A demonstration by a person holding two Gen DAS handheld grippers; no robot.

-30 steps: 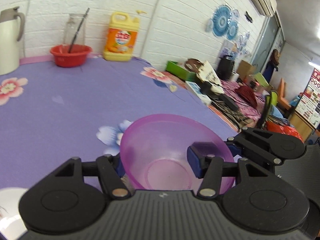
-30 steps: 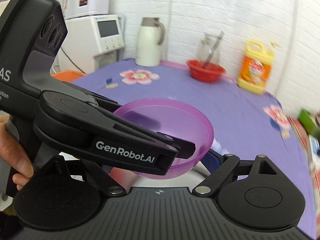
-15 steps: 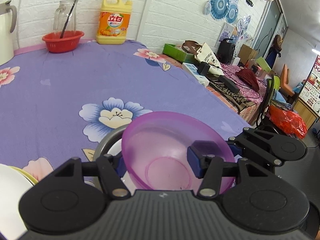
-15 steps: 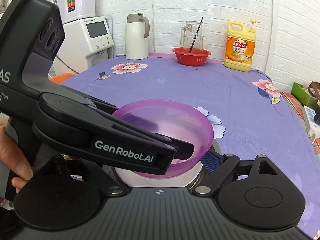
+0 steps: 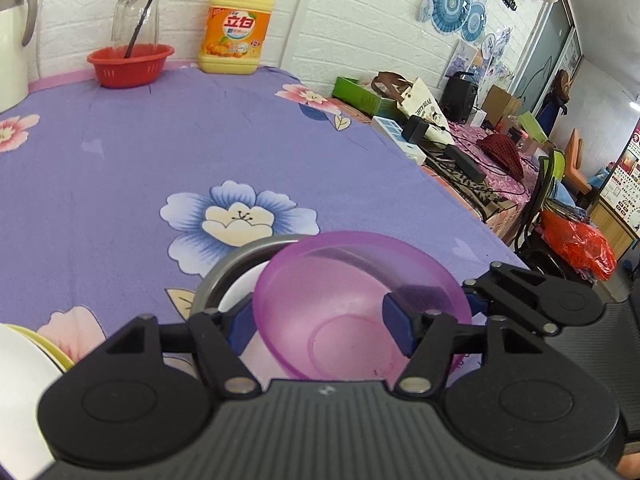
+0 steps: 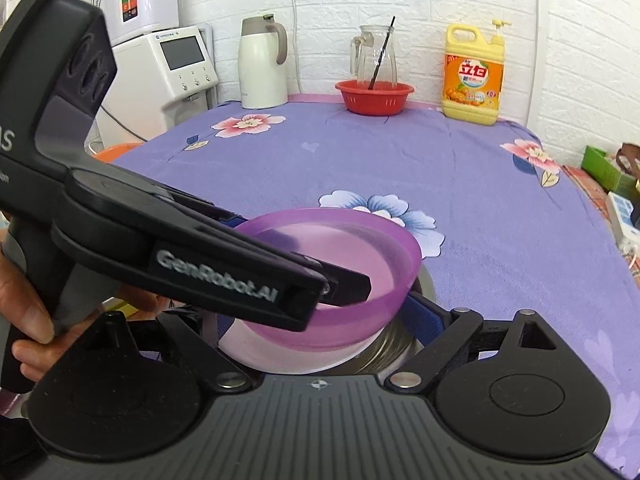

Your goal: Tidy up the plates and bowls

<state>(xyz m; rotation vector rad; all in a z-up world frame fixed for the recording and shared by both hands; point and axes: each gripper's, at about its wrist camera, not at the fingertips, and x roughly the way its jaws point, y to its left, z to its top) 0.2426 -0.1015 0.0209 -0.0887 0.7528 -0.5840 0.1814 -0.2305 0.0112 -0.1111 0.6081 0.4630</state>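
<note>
Now our left gripper is opening around the purple bowl's rim; our right gripper's grip we cannot tell.

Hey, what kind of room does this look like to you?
Probably a lived-in home kitchen or dining corner: dish soap jug, thermos carafe and countertop water purifier stand on a floral-clothed table by a white brick wall.

Detergent jug, red basket and kettle line the wall.

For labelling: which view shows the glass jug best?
The right wrist view: the glass jug stands whole near the centre, handle and dark stick visible, behind the red basket. The left wrist view puts it at the distorted top edge, handle unclear.
</note>
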